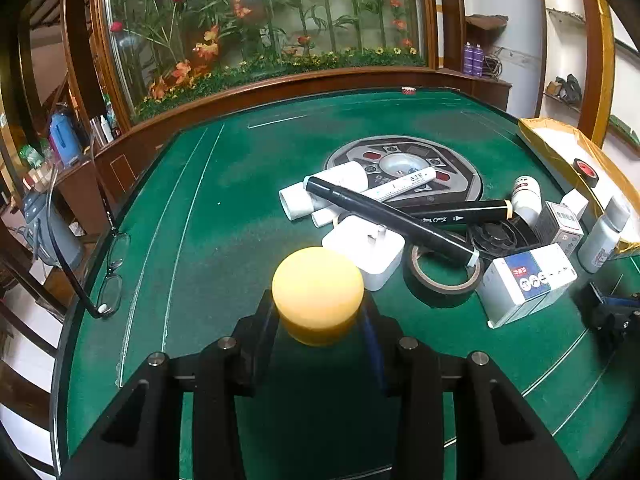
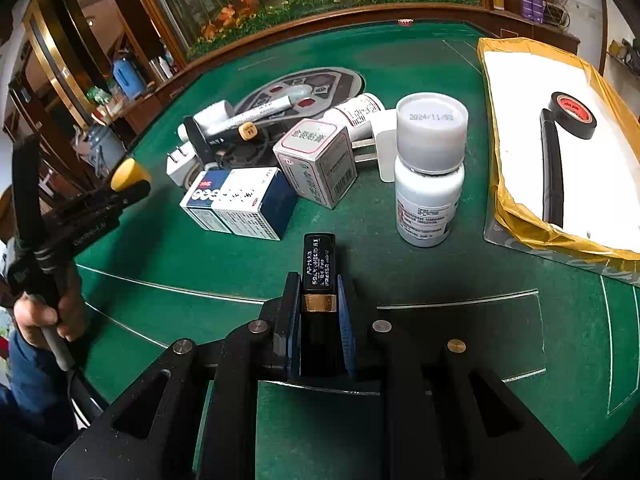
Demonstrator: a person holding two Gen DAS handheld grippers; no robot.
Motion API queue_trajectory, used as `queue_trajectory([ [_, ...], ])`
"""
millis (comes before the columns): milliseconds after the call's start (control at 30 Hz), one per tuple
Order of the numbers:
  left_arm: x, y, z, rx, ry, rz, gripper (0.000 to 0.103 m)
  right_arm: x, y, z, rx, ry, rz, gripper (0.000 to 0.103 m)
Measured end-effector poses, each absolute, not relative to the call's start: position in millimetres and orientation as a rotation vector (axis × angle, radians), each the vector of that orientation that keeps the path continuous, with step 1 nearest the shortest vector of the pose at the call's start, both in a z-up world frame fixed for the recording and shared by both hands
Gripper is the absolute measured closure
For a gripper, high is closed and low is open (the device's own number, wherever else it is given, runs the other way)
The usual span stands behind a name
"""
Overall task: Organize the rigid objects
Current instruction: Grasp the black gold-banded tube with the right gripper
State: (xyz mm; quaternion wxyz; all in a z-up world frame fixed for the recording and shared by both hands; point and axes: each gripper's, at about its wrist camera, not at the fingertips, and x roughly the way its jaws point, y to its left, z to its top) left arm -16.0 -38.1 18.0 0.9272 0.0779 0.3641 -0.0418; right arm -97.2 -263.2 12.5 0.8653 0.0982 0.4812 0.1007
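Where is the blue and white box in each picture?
Left wrist view: the blue and white box lies at the right, just right of the tape ring.
Right wrist view: the box sits left of centre, left of the white bottle.
Shared landmark: the round grey panel in the green table.

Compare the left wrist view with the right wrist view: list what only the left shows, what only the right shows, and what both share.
Only the left: eyeglasses at the table edge, and a tape roll lying on the felt under a black marker.
Only the right: the black lipstick tube in the right gripper, and a long black strip on the tray.
Both: the yellow puck in the left gripper, the blue-and-white box, and the yellow tray.
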Motion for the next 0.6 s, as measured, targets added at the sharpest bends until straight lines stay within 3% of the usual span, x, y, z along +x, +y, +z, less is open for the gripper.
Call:
queue_trajectory([
  [600, -38.4, -56.0, 41.7, 0.123, 0.691, -0.130, 0.063, -111.9, -286.7, 37.7, 0.311, 0.899, 0.287, 0.086],
])
